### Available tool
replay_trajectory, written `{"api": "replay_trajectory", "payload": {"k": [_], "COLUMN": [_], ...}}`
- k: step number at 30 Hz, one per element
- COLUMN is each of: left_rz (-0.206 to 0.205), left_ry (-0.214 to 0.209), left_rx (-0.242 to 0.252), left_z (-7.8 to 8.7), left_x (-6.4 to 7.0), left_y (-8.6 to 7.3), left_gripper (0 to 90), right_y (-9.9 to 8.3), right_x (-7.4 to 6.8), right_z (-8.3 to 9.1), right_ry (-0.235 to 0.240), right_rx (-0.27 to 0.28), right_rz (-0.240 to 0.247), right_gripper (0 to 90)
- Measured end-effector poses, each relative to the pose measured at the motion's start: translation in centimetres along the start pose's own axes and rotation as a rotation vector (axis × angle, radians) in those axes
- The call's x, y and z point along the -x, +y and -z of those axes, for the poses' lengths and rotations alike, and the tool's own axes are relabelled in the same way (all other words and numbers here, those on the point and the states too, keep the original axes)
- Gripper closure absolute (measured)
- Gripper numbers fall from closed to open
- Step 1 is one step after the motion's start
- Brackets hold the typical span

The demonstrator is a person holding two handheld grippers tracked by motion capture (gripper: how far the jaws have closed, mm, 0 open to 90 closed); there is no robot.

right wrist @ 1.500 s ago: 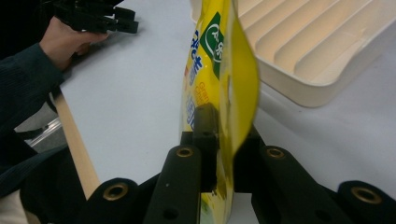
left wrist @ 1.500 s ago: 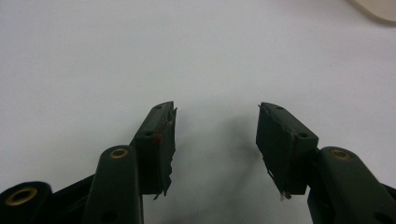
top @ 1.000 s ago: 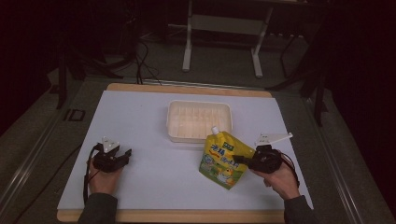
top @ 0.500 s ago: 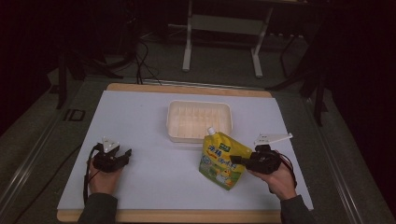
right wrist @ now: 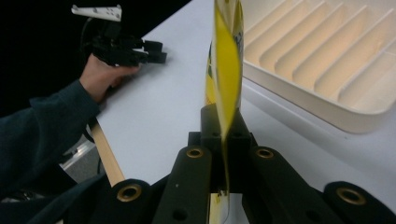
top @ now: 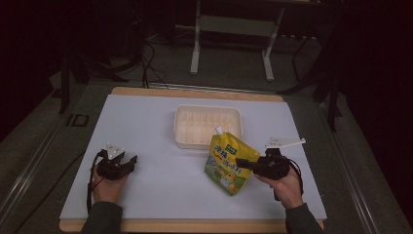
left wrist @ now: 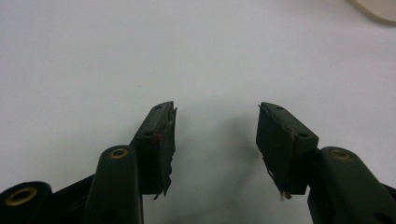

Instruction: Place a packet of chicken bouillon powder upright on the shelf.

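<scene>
While clamped in right hand-held gripper (top: 242, 165), yellow pouch (top: 227, 160) just beside ridged tray (top: 206, 111).

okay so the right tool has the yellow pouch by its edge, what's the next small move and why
Probably carry the yellow pouch a little farther forward, over the white tray. The right tool is shut on its edge, its spout already leans toward the tray's near rim, and the left tool rests open, away from both.

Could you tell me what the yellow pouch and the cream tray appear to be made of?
The yellow pouch looks like thin, flexible printed plastic film; it shows edge-on, pinched flat in the right tongs. The cream tray seems rigid moulded plastic, matte, with ribbed dividers.
</scene>
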State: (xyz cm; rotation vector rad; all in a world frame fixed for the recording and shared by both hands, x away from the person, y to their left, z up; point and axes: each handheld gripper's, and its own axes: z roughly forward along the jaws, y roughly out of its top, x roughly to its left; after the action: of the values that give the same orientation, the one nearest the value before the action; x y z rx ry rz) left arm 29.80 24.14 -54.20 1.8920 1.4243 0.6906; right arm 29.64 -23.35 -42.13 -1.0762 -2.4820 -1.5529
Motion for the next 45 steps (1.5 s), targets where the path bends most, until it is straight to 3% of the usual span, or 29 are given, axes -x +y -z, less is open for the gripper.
{"api": "replay_trajectory", "payload": {"k": [10,24,45], "left_rz": [-0.001,-0.005,-0.004], "left_ry": [0.0,0.002,0.004], "left_rx": [0.0,-0.003,-0.002], "left_z": [0.0,0.01,0.02], "left_x": [0.0,0.03,0.03], "left_y": [0.0,0.01,0.0], "left_gripper": [46.6,46.6,46.5], "right_y": [0.42,0.58,0.85], "right_x": [-0.31,-0.41,-0.55], "right_z": [-0.54,0.06,0.28], "right_ry": [0.019,0.002,-0.07], "right_rx": [0.06,0.11,0.163], "right_rz": [-0.02,-0.022,-0.012], "right_gripper": [90.0,90.0,90.0]}}
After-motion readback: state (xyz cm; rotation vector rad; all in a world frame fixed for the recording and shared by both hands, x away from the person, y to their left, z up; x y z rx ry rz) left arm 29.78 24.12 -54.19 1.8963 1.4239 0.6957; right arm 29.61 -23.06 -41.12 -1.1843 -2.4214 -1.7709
